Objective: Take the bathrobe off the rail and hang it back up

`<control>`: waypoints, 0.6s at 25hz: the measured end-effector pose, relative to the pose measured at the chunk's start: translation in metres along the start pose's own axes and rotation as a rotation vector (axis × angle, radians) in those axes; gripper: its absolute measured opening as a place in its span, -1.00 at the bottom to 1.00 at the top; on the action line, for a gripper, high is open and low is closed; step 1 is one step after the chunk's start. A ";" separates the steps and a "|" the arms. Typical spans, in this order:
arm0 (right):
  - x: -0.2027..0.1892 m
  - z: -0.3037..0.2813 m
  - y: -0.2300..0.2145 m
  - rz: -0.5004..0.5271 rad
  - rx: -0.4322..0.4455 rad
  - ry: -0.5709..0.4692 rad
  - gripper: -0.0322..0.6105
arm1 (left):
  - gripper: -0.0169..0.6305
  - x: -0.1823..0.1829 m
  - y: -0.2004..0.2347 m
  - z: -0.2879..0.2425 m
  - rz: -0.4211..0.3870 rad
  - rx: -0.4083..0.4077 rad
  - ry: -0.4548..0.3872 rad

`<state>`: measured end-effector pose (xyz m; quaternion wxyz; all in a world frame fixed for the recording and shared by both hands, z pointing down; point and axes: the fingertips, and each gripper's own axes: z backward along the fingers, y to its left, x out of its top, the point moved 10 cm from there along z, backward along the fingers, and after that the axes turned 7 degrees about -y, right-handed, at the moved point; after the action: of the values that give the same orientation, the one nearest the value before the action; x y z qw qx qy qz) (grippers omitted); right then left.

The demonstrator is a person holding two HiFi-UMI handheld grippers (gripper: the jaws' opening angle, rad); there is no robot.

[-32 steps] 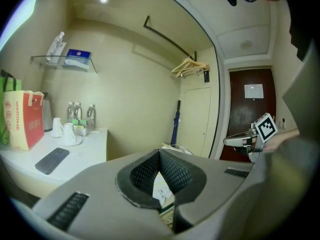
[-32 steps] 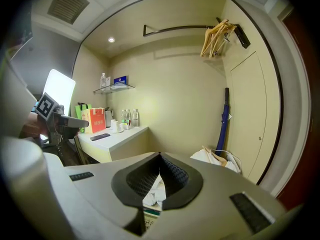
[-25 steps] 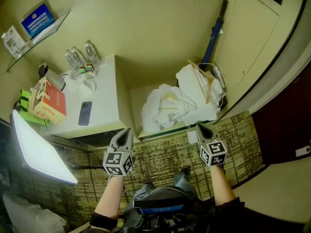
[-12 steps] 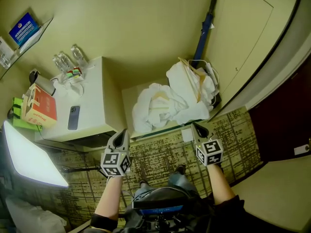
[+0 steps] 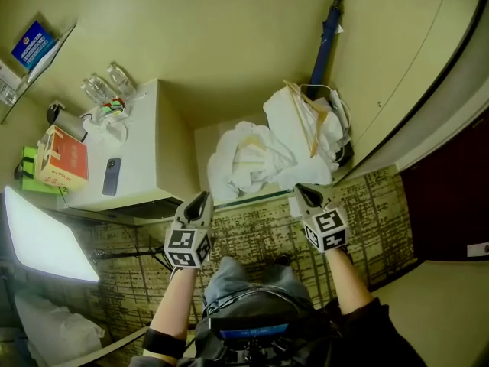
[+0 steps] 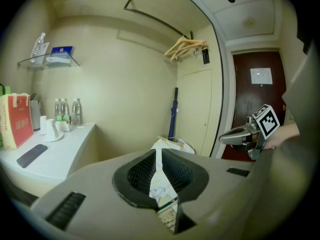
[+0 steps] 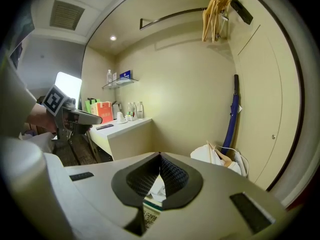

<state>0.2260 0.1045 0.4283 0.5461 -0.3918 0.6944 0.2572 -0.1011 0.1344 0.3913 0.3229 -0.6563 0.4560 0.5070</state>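
White bathrobes (image 5: 252, 159) lie in a heap on a low bench against the wall, and a wooden hanger (image 5: 306, 113) lies across the right one. The rail (image 6: 150, 16) runs high on the wall with bare wooden hangers (image 6: 186, 46) at its right end. My left gripper (image 5: 200, 202) is short of the bench's front edge. Its jaws are opening by a thin slit, with nothing between them. My right gripper (image 5: 306, 193) is shut and empty, just short of the robes' right corner. The heap of robes (image 7: 217, 156) lies ahead of the right jaws.
A blue umbrella (image 5: 325, 40) leans in the corner behind the robes. Left of the bench a white counter (image 5: 141, 159) carries a phone (image 5: 111, 176), water bottles (image 5: 107, 82) and a red box (image 5: 61, 159). A lit panel (image 5: 42, 235) stands at the left, a dark red door (image 5: 451, 189) at the right.
Both grippers have edged forward, closer to the bench and the robes. The head view has shifted, and the person's knee now shows between the arms.
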 end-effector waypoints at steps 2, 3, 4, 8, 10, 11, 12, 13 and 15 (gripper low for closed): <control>-0.001 -0.012 0.000 -0.003 0.016 0.000 -0.83 | -0.79 -0.001 0.001 -0.009 -0.034 -0.018 0.011; -0.002 -0.019 0.000 0.000 0.022 0.001 -0.83 | -0.76 -0.002 0.002 -0.015 -0.044 -0.024 0.016; -0.002 -0.026 0.000 0.004 0.028 0.003 -0.83 | -0.72 -0.003 0.004 -0.022 -0.050 -0.030 0.020; -0.007 -0.057 -0.002 0.016 0.029 0.017 -0.83 | -0.59 -0.013 0.015 -0.063 -0.078 -0.072 0.050; -0.013 -0.074 -0.004 0.014 0.022 0.035 -0.83 | -0.53 -0.021 0.021 -0.090 -0.098 -0.106 0.072; -0.017 -0.084 -0.006 0.011 0.017 0.048 -0.83 | -0.47 -0.025 0.025 -0.105 -0.108 -0.124 0.086; -0.021 -0.095 -0.007 0.005 0.009 0.062 -0.83 | -0.40 -0.030 0.030 -0.121 -0.119 -0.142 0.103; -0.025 -0.107 -0.009 -0.002 0.000 0.076 -0.83 | -0.38 -0.034 0.035 -0.137 -0.129 -0.160 0.120; -0.035 -0.134 -0.012 -0.010 -0.016 0.104 -0.83 | -0.30 -0.045 0.046 -0.170 -0.148 -0.195 0.150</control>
<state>0.1644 0.0019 0.4995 0.5072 -0.4126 0.7178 0.2393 -0.0834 -0.0213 0.4832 0.2591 -0.7526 0.3777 0.4730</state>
